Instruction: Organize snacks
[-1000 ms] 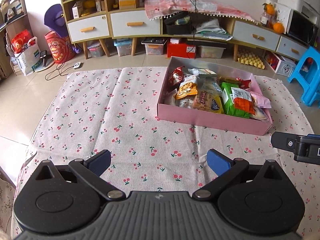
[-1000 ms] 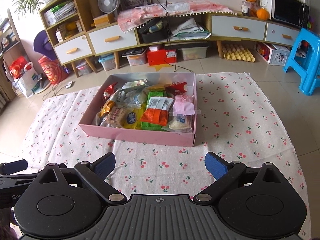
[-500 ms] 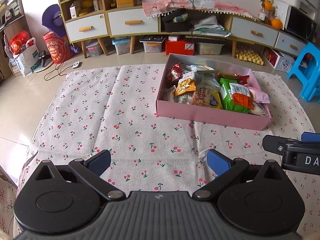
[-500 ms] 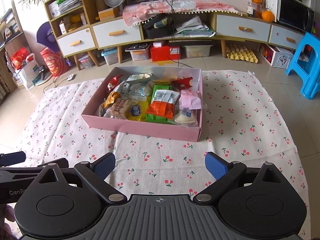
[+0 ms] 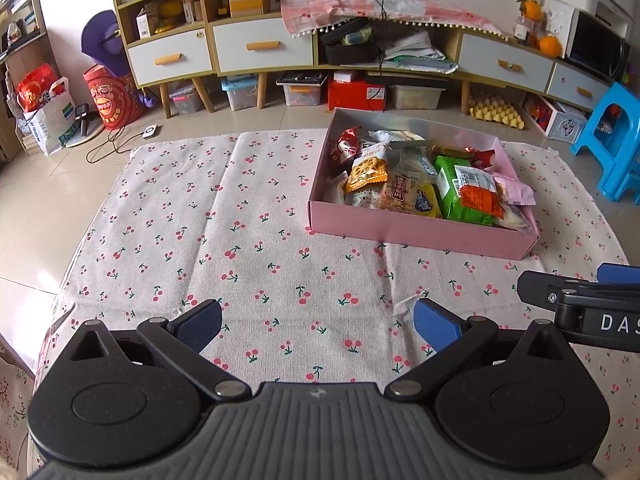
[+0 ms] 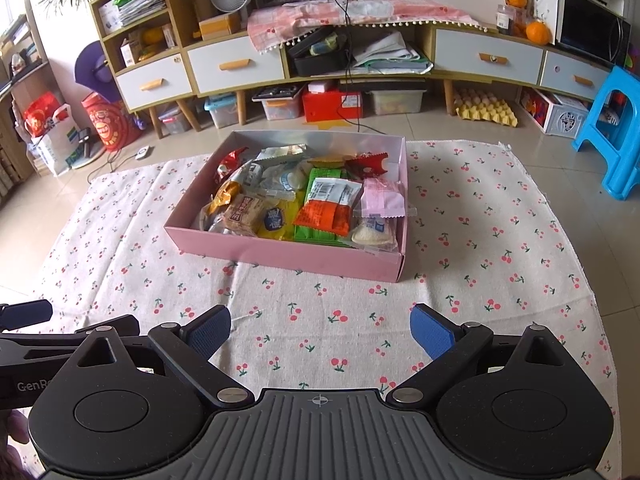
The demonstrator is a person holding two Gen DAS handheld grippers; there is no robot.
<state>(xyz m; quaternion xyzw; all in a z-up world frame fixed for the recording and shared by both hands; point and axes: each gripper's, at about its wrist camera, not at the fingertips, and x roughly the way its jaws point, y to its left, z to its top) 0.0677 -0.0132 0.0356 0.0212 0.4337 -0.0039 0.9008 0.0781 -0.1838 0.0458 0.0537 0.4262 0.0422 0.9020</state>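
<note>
The pink box (image 6: 288, 254) is seen at the centre of the right wrist view, set on the cherry-print cloth (image 6: 480, 240) and filled with snack packets. An orange packet (image 6: 326, 214) is laid over a green one (image 6: 316, 236); a pale pink packet (image 6: 382, 198) is placed to their right, against the box's right wall. The right gripper (image 6: 320, 330) is held wide and empty near the lower edge, well apart from the box. In the left wrist view the box is found at upper right, and the left gripper (image 5: 318, 326) is likewise spread wide, nothing gripped. What is probably a rice-cake packet (image 6: 374, 234) is seen in the near right corner.
</note>
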